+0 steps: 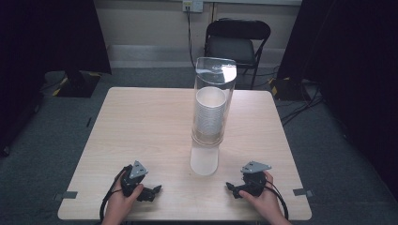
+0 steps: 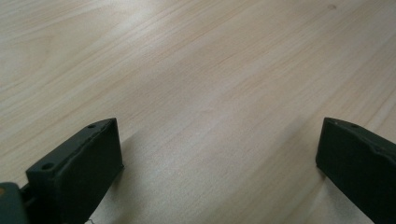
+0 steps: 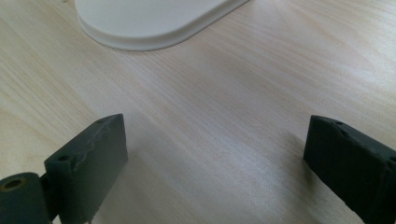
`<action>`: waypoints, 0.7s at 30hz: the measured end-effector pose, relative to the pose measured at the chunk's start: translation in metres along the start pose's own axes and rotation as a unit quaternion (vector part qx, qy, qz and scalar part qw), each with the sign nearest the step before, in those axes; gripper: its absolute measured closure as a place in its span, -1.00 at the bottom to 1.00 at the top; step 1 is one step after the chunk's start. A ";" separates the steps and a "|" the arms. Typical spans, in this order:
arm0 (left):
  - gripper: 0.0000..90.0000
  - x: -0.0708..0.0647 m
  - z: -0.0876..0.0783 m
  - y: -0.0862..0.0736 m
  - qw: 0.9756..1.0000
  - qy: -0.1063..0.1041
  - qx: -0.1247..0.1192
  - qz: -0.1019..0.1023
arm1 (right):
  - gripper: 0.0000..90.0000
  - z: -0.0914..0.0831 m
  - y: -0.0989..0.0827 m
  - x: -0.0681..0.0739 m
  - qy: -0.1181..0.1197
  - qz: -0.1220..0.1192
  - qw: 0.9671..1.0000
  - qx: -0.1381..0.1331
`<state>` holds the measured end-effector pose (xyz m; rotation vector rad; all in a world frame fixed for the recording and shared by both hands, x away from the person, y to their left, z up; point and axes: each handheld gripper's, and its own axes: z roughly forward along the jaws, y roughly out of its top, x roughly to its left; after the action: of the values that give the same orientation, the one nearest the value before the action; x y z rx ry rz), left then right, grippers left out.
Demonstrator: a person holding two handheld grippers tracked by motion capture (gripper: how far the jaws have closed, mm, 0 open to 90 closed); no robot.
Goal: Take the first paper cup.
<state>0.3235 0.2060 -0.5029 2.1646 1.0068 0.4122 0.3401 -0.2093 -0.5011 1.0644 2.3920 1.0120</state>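
Both grippers rest near the cup dispenser [image 1: 213, 101].
Left gripper [image 1: 154, 191] and right gripper [image 1: 232, 188] flank its white base [image 1: 204, 161], jaws spread wide, holding nothing, on the table [image 1: 141, 126].

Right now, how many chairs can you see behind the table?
1. A black folding chair stands on the floor behind the far edge of the light wooden table, by the wall, behind the tall clear plastic tube. More may hide in the dark sides.
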 end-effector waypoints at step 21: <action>-1.00 0.000 0.000 0.000 1.000 0.000 0.000 -0.001 | -0.66 0.011 0.070 0.017 0.079 0.007 0.987 -0.141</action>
<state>0.3233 0.2060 -0.5029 2.1639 1.0084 0.4127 0.3706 -0.1589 -0.4588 0.9283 2.2708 1.4381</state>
